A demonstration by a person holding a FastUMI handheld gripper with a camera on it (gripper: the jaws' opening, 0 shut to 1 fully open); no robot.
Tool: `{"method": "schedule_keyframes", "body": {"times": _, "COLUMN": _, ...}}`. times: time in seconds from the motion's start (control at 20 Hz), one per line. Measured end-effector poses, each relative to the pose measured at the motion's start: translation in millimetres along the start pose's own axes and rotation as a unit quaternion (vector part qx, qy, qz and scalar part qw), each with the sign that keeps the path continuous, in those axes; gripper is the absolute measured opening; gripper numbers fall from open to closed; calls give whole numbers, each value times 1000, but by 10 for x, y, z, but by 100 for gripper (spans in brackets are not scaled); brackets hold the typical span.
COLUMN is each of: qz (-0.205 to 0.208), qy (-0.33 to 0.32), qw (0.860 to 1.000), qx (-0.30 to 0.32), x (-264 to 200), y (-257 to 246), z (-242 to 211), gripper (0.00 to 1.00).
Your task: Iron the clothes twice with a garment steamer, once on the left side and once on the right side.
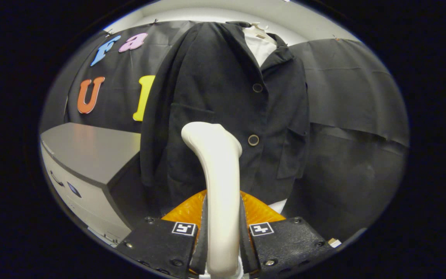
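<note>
Grey cabinet w/ flat top stands by black cloth wall.

A recording booth: black cloth wall, jacket hung before it.

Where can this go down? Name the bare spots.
The flat grey cabinet top, left of the hanging black button-front jacket, looks bare. It is crowded straight ahead: the gripper is shut on the white curved plastic steamer handle, with the orange steamer base beneath.
</note>
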State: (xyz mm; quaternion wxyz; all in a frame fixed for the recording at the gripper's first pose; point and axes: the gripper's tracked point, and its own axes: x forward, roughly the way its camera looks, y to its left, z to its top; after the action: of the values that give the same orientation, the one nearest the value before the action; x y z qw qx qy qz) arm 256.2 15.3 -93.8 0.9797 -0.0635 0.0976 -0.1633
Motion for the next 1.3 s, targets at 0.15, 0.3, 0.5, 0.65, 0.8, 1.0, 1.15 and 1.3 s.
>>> {"method": "schedule_keyframes", "body": {"times": 0.15, "qz": -1, "qy": 25, "qw": 1000, "qx": -1, "x": 31, "y": 84, "z": -202, "gripper": 37}}
{"method": "schedule_keyframes", "body": {"times": 0.3, "qz": -5, "qy": 36, "qw": 999, "qx": -9, "x": -22, "y": 112, "z": -412, "gripper": 37}}
{"method": "schedule_keyframes", "body": {"times": 0.5, "qz": -12, "qy": 56, "qw": 998, "qx": -14, "x": 32, "y": 28, "z": -588, "gripper": 37}}
{"method": "schedule_keyframes", "body": {"times": 0.65, "qz": -21, "qy": 69, "qw": 997, "qx": -23, "x": 49, "y": 54, "z": -794, "gripper": 37}}
{"method": "schedule_keyframes", "body": {"times": 0.8, "qz": -28, "qy": 83, "qw": 996, "qx": -29, "x": 21, "y": 81, "z": -960, "gripper": 37}}
{"method": "schedule_keyframes", "body": {"times": 1.0, "qz": -39, "qy": 93, "qw": 995, "qx": -16, "x": -118, "y": 76, "z": -944, "gripper": 37}}
{"method": "schedule_keyframes", "body": {"times": 1.15, "qz": -49, "qy": 56, "qw": 997, "qx": 12, "x": -385, "y": -88, "z": -517, "gripper": 37}}
{"method": "schedule_keyframes", "body": {"times": 1.3, "qz": -80, "qy": -3, "qw": 996, "qx": 49, "x": -713, "y": -513, "z": 124, "gripper": 37}}
